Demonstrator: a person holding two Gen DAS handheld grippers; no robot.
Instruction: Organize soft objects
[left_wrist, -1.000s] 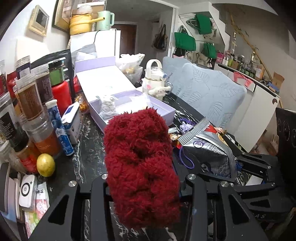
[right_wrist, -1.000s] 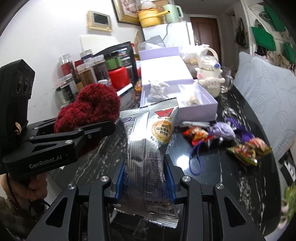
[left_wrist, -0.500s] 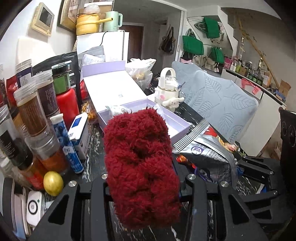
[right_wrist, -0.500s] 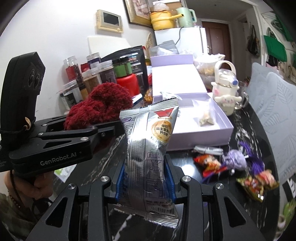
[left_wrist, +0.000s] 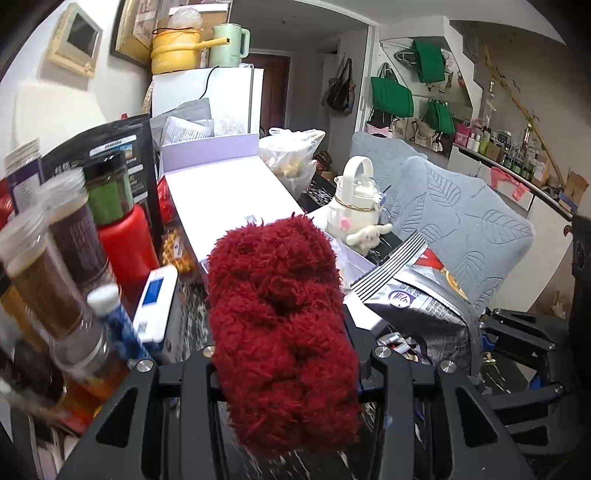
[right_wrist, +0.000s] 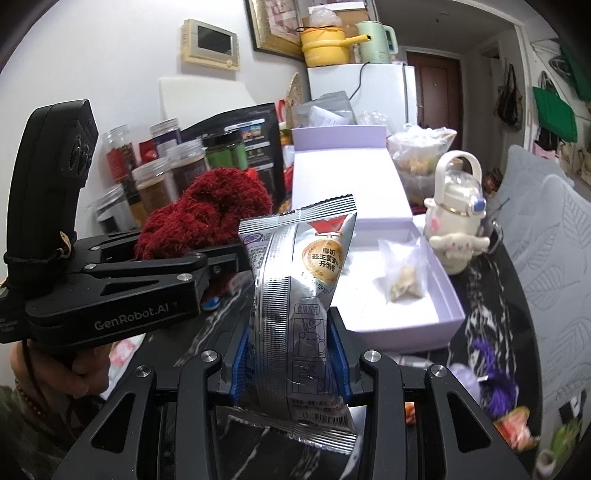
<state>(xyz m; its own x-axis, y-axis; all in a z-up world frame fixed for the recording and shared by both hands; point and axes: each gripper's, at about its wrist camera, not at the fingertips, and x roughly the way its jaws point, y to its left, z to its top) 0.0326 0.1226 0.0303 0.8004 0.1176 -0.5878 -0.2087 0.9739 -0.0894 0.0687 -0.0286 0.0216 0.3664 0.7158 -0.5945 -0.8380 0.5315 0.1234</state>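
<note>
From the left wrist camera, the left gripper (left_wrist: 286, 369) is clamped on a dark red fuzzy scrunchie (left_wrist: 280, 332), a thick ring of shaggy, curly pile bunched into soft lobes with small dark hollows between them. It fills the gap between the black fingers and stands up well above them, held over the dark marbled table (left_wrist: 192, 299). Just behind it lies the open lavender box (left_wrist: 360, 315), its white lid (left_wrist: 229, 199) running back from it. To the left stand clear spice jars (left_wrist: 44, 273), a red bottle (left_wrist: 125, 247) and a small blue-and-white carton (left_wrist: 155, 302). On the right a silver snack packet (left_wrist: 417, 295) hangs in the other gripper, and a white Cinnamoroll kettle (left_wrist: 356, 206) stands beyond the box.

From the right wrist camera, the right gripper (right_wrist: 290, 363) is closed on the silver snack packet (right_wrist: 301, 299), a crinkled foil pouch with a gold seal, Chinese print and a barcode near its lower edge, held upright by its lower half between blue pads (right_wrist: 240, 365). The left gripper (right_wrist: 236, 260) reaches in from the left with the scrunchie (right_wrist: 207, 214) in its grip, close beside the packet's top. Behind the packet the open lavender box (right_wrist: 439, 325) holds a small clear sachet (right_wrist: 400, 275). The kettle (right_wrist: 456, 229) stands to the box's right, and a purple yarn piece (right_wrist: 487, 365) and bright sweet wrappers (right_wrist: 513, 424) lie on the table.
</note>
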